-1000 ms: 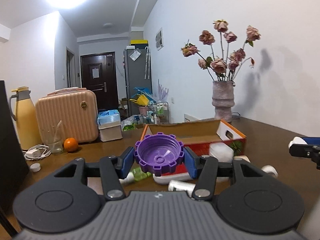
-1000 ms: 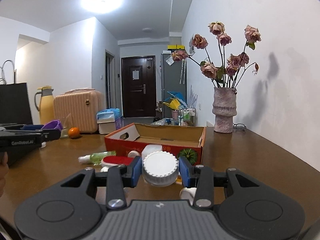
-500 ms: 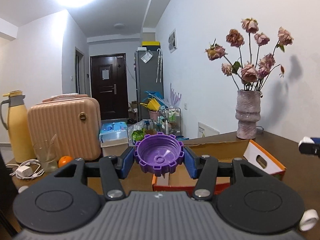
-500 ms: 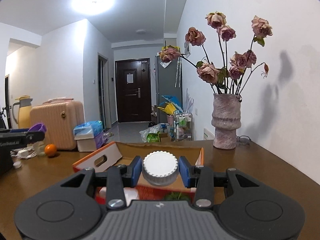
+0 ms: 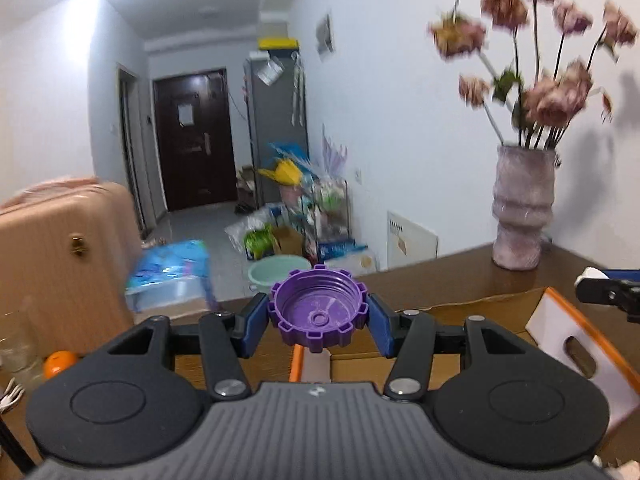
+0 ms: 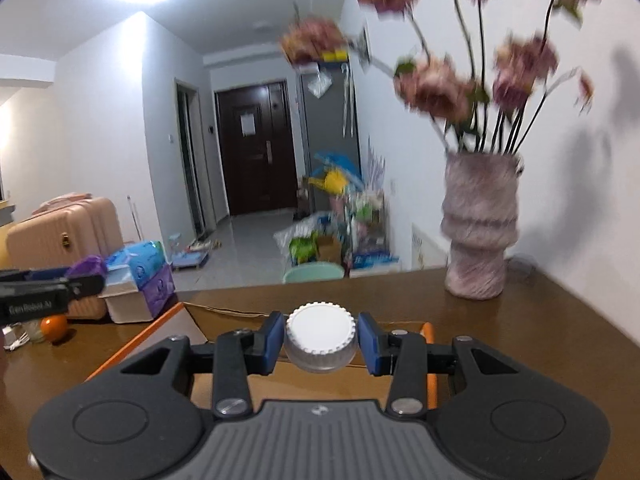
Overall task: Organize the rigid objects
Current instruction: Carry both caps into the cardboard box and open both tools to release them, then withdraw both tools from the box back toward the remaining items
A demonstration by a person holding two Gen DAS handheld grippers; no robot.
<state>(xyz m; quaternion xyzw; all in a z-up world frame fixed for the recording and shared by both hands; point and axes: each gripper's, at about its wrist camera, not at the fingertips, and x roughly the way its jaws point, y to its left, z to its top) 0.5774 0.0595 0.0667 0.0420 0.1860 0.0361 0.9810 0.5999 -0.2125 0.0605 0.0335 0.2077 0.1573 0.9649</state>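
Left wrist view: left tongs point(image 5: 319, 317) clamp a purple notched plastic cap point(image 5: 319, 314), hollow side up, above the near corner of the orange-edged cardboard box point(image 5: 576, 334) on the brown bench point(image 5: 460, 270). Not yet deposited.

Right wrist view: right tongs point(image 6: 320, 342) clamp a white ribbed plastic cap point(image 6: 320, 338) over the box interior. Both caps remain to be released; box contents hidden

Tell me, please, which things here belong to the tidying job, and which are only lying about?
Belong to the job:
- purple cap, held in the left claw
- white cap, held in the right claw
- cardboard box, below both claws

Only lying about:
- vase of flowers
- pink suitcase
- orange
- tissue pack
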